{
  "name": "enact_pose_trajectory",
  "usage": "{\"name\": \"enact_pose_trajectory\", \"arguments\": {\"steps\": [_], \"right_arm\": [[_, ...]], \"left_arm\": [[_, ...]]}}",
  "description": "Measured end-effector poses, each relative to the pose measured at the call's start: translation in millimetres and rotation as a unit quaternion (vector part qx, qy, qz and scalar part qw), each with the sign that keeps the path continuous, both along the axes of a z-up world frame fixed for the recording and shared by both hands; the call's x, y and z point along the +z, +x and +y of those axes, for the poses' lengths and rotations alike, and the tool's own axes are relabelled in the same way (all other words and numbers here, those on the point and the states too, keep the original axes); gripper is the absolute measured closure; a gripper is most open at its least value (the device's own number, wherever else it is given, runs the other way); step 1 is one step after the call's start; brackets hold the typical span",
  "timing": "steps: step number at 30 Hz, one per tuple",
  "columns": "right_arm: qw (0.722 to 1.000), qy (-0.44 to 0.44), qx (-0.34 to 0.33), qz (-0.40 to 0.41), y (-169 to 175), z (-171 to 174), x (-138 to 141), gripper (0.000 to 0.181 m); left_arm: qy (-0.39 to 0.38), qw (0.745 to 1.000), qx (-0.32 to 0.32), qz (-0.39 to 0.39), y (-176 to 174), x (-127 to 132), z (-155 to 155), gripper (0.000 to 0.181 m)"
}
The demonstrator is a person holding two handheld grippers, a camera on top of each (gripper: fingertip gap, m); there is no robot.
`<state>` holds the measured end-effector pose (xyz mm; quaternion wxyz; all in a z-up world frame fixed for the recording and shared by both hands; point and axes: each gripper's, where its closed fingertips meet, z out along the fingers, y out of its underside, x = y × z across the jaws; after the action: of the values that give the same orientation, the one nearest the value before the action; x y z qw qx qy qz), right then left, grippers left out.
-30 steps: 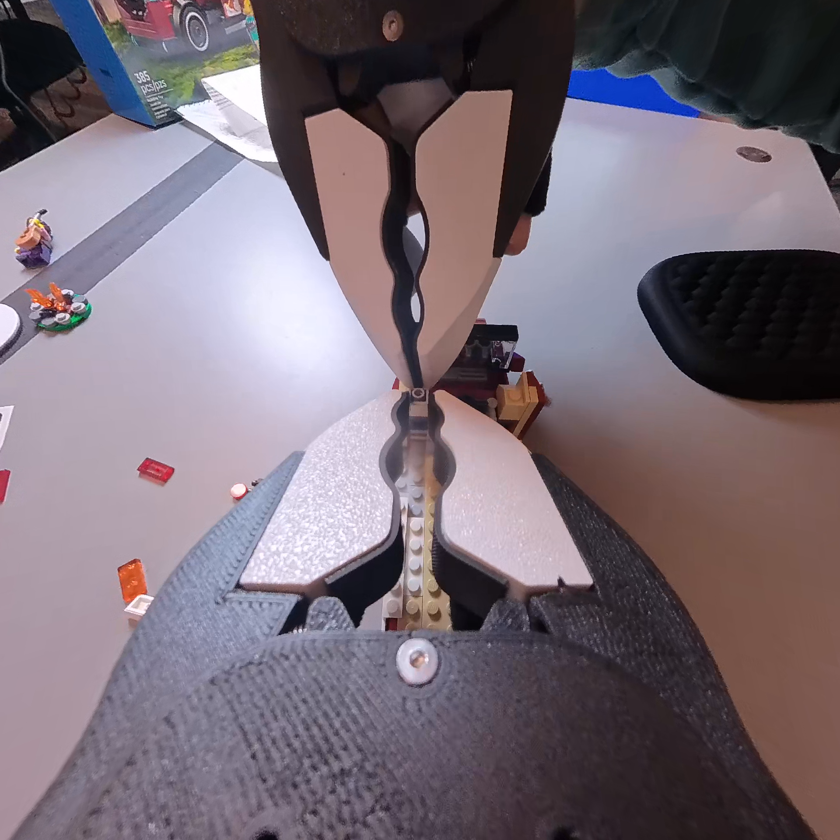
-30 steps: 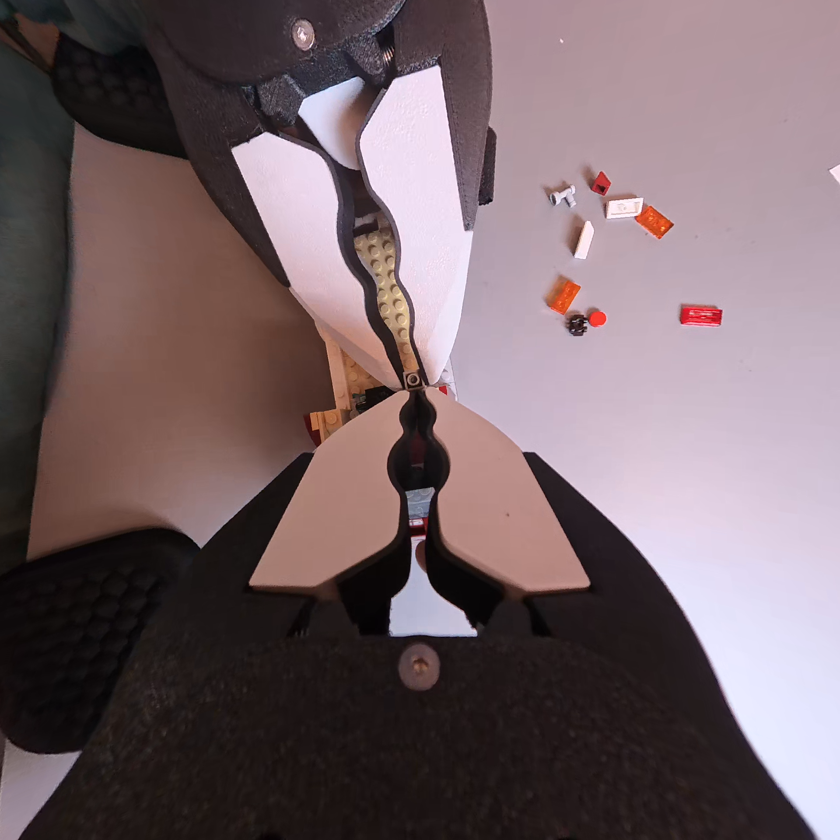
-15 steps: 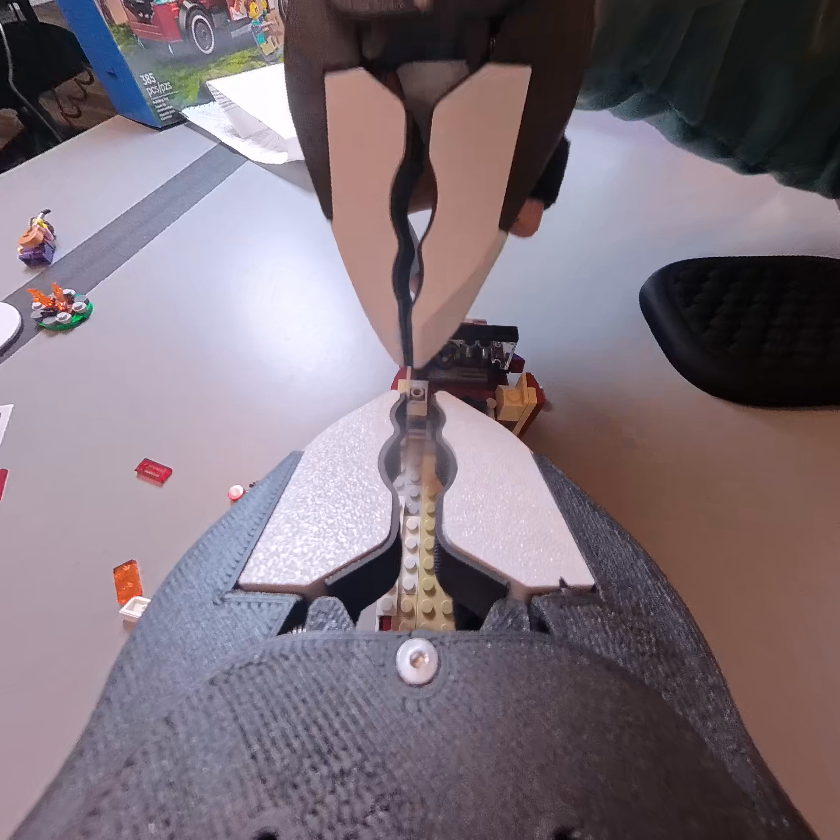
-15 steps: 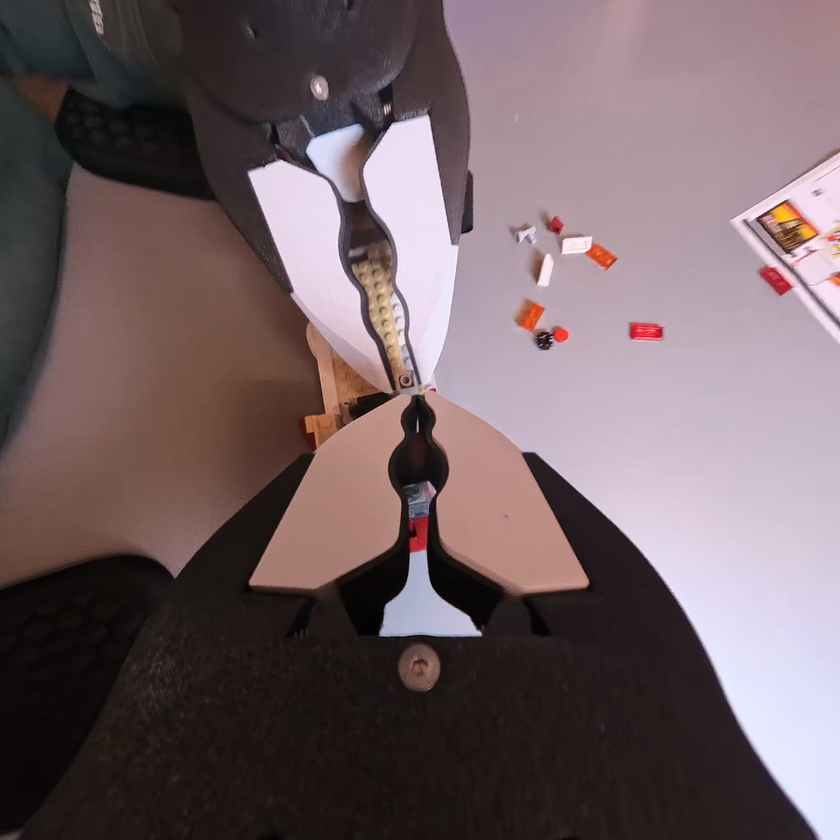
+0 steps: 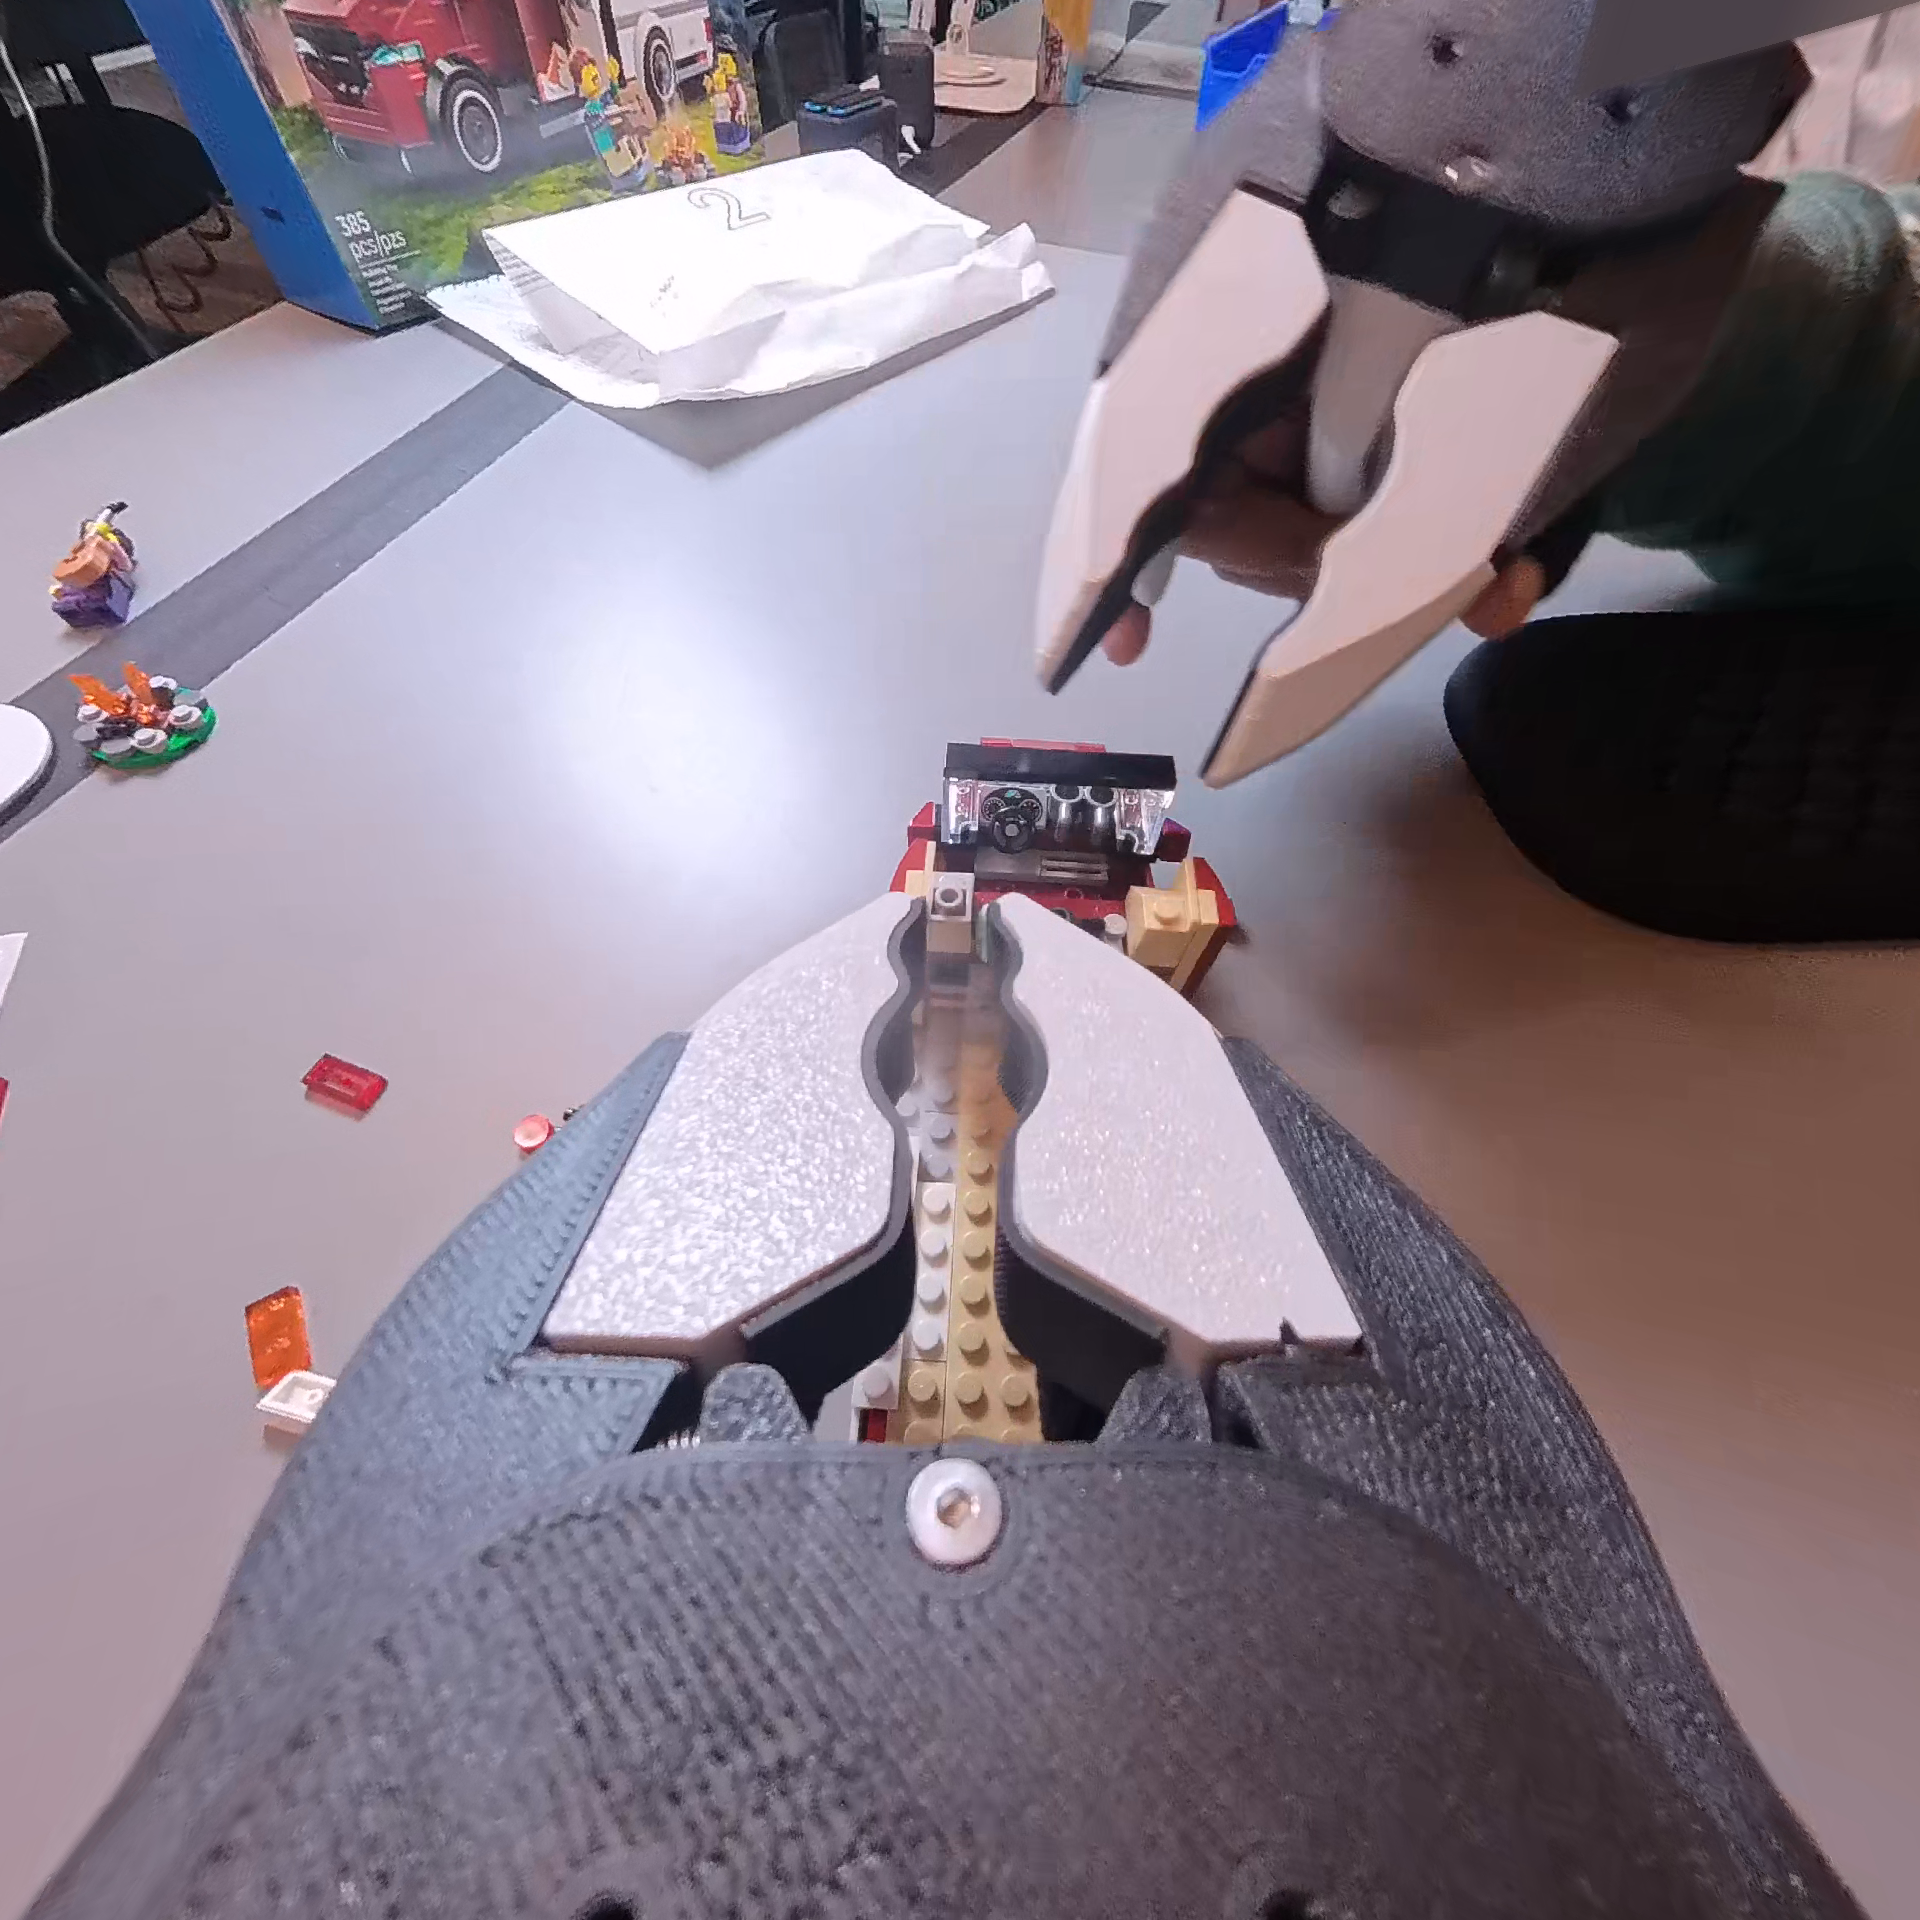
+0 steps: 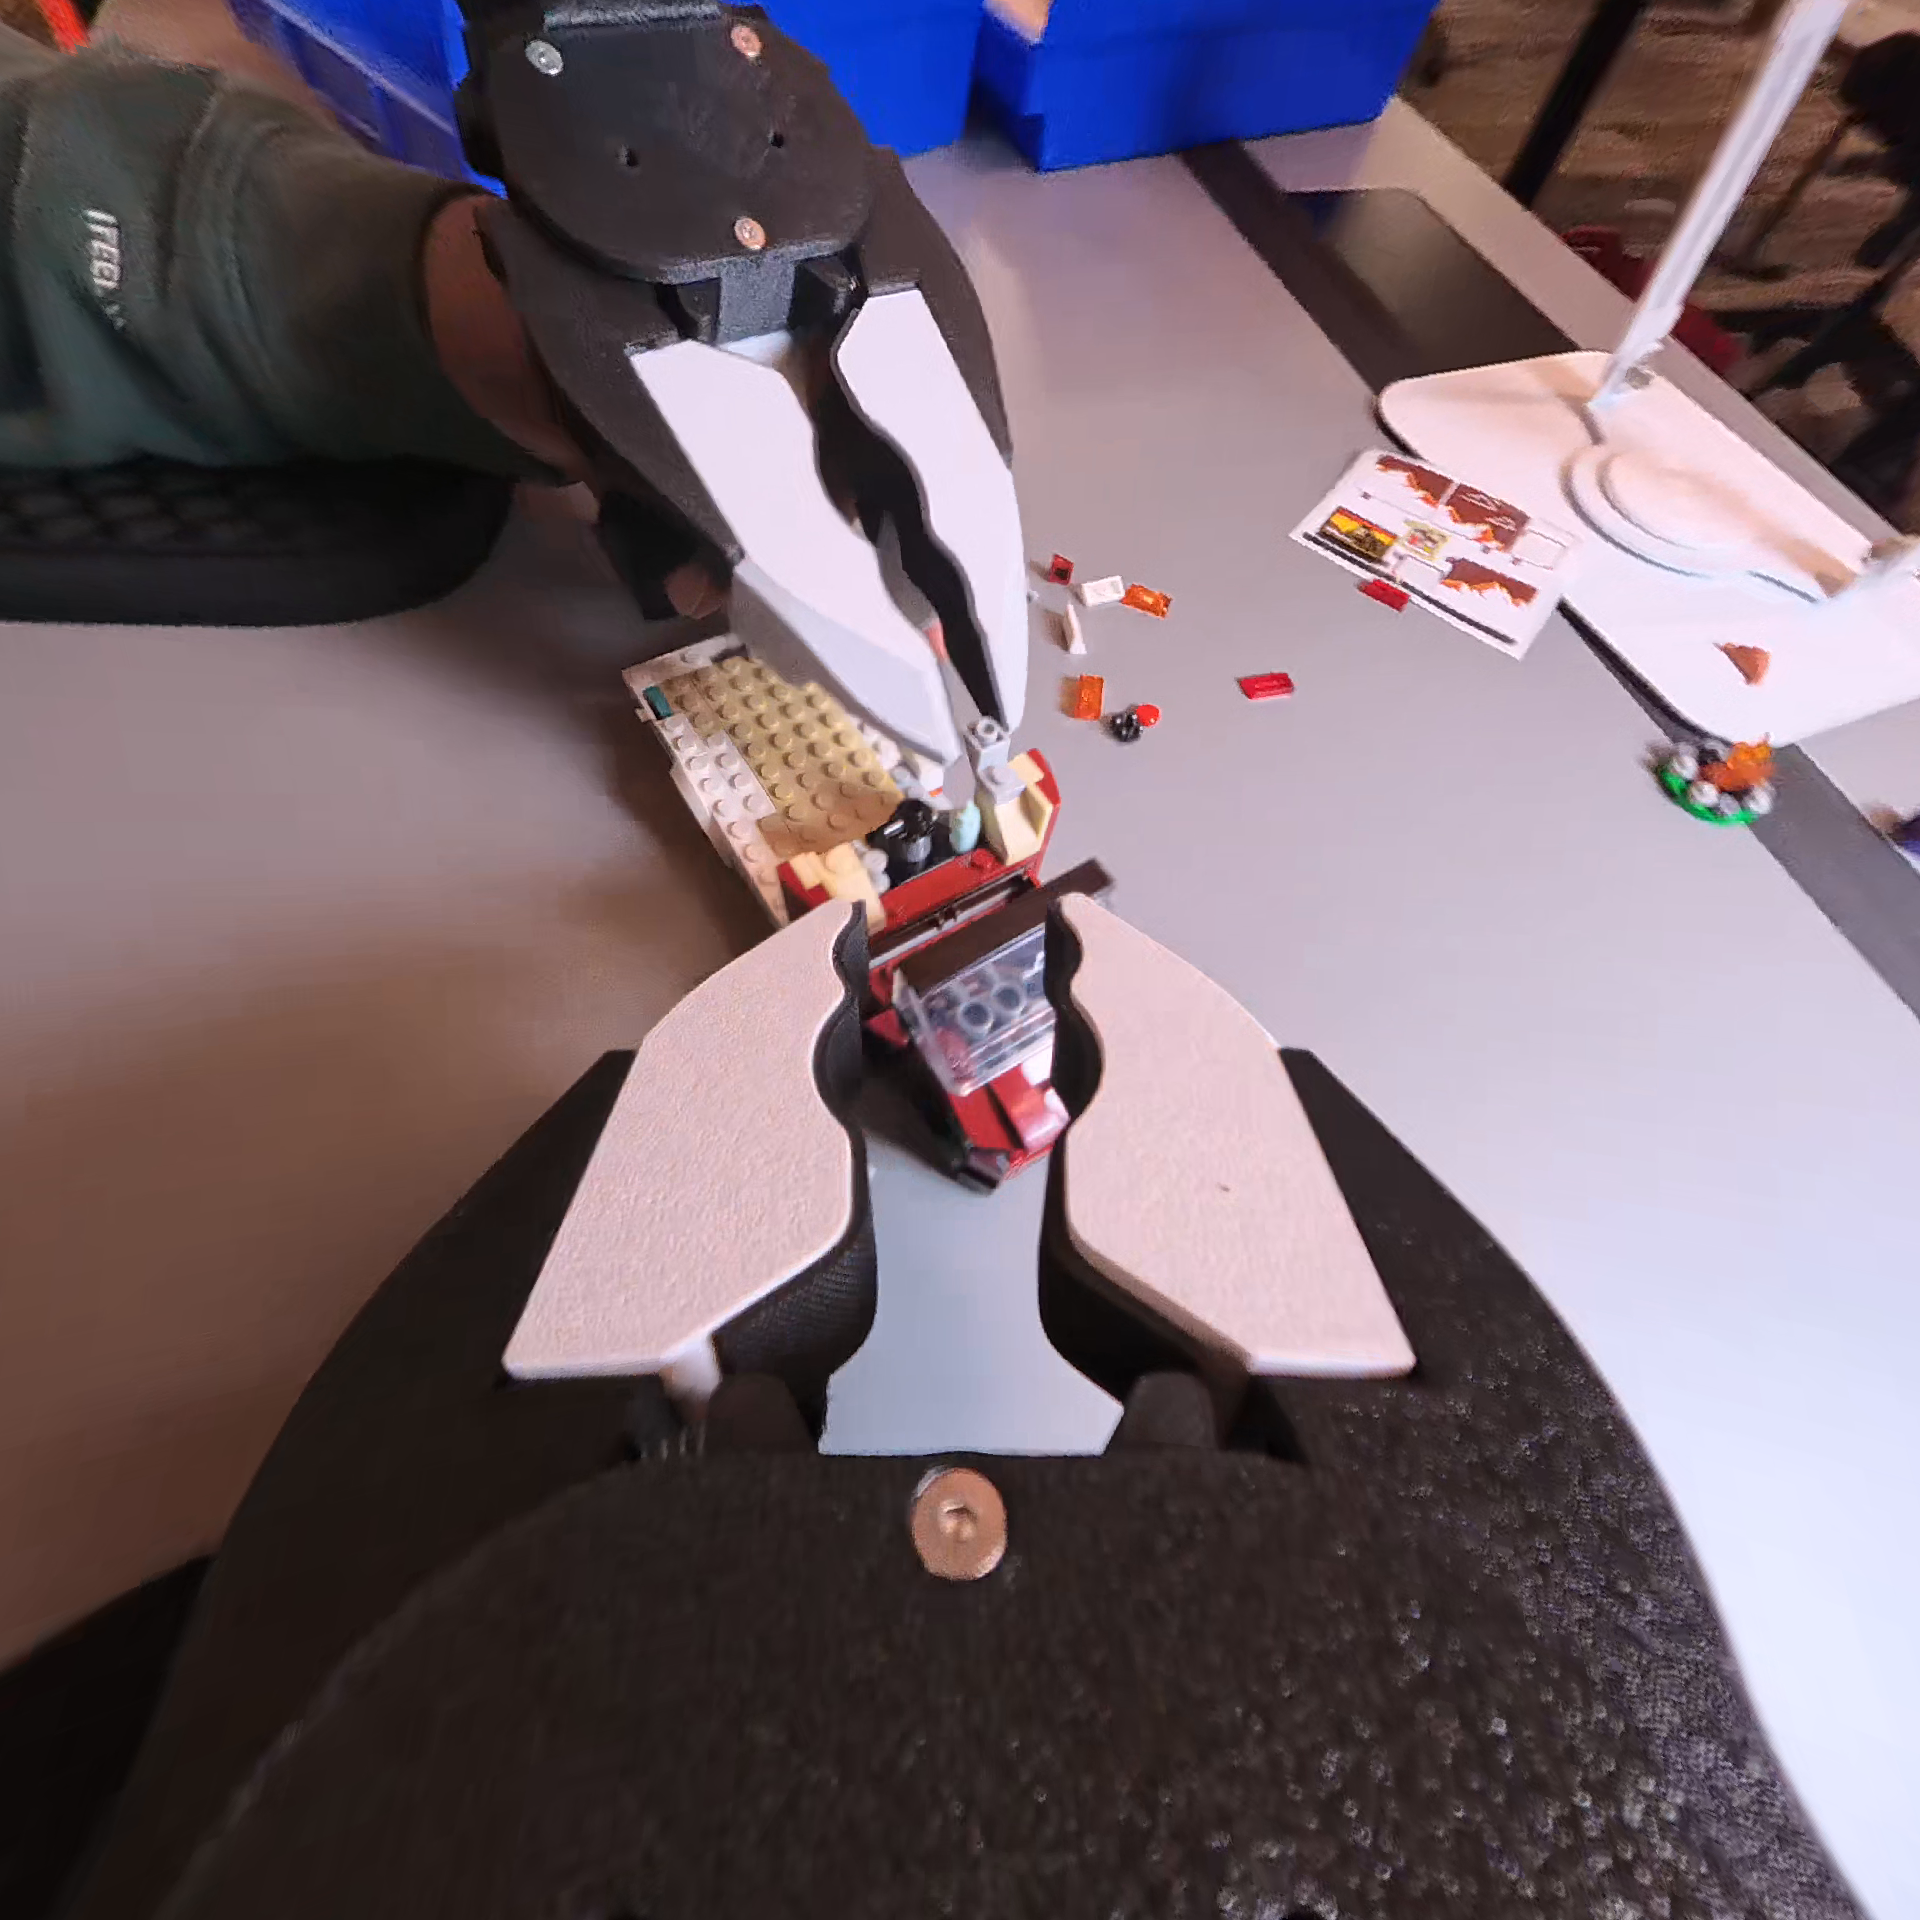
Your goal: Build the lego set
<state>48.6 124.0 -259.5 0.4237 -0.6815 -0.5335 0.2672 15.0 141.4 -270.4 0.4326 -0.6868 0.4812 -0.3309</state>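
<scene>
Two claws are in my feeds, and they sit differently. Nearest in my left wrist view, the left claw [image 5: 951, 914] is pinched onto a small grey brick [image 5: 951, 902] at its tips; that brick sits atop the lego model [image 5: 1060, 842] which lies on the grey counter [image 5: 623, 727]. Under this claw I see the model's tan and grey studded bed. Just past the tips sit the dark red cab, its clear windscreen and black roof strip. From my right wrist view the right claw [image 6: 961, 914] is spread apart and holds nothing; it hovers above the cab end of the model, with the windscreen showing in the gap between its fingers.

To the left of the model, near me in the left view, lie loose pieces: an orange tile [image 5: 277, 1335], a white tile [image 5: 296, 1397], a red tile [image 5: 345, 1084] and a small red round stud [image 5: 532, 1132]. Farther left stand a small campfire build [image 5: 140, 717] on a green base and a purple minifigure [image 5: 94, 566]. At the far end I see a crumpled white paper bag [image 5: 758, 281] and behind it the blue set box [image 5: 468, 135]. A sticker sheet [image 6: 1439, 545] and a white stand base [image 6: 1621, 488] lie far right in the right view.
</scene>
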Motion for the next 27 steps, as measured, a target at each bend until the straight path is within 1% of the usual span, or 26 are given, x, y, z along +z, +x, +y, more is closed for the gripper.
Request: {"name": "enact_pose_trajectory", "arguments": {"steps": [1, 4, 8, 10, 11, 13, 16, 21, 27], "right_arm": [[1.0, 0.003, -0.016, 0.007, 3, -4, -2, 0.148], [0.998, 0.013, -0.058, 0.002, 12, -11, -12, 0.145], [0.997, 0.013, -0.077, 0.005, 18, -12, -13, 0.144], [0.997, 0.011, -0.08, 0.019, 17, -8, -7, 0.149], [0.996, 0.009, -0.079, 0.026, 15, -6, -3, 0.155], [0.996, 0.009, -0.081, 0.037, 11, 0, 4, 0.159], [0.995, 0.024, -0.089, 0.021, 8, 11, 5, 0.162], [0.995, 0.032, -0.089, 0.0, 10, 10, -5, 0.152], [0.996, 0.025, -0.078, 0.015, 14, 2, -6, 0.138]], "left_arm": [[0.003, 1.0, 0.003, 0.001, 0, 0, 1, 0.173], [0.009, 1.0, -0.002, 0.003, 1, 0, 1, 0.173], [0.013, 1.0, -0.023, 0.013, 3, -1, 1, 0.173], [0.01, 0.999, -0.035, 0.015, 3, -1, 1, 0.173], [0.008, 0.999, -0.042, 0.017, 4, -1, 1, 0.173], [0.01, 0.998, -0.054, 0.02, 5, -1, 1, 0.173], [0.013, 0.997, -0.068, 0.018, 8, -1, 2, 0.173], [0.019, 0.995, -0.094, 0.007, 9, 0, 5, 0.173], [0.024, 0.996, -0.087, -0.005, 6, 1, 10, 0.165]]}}
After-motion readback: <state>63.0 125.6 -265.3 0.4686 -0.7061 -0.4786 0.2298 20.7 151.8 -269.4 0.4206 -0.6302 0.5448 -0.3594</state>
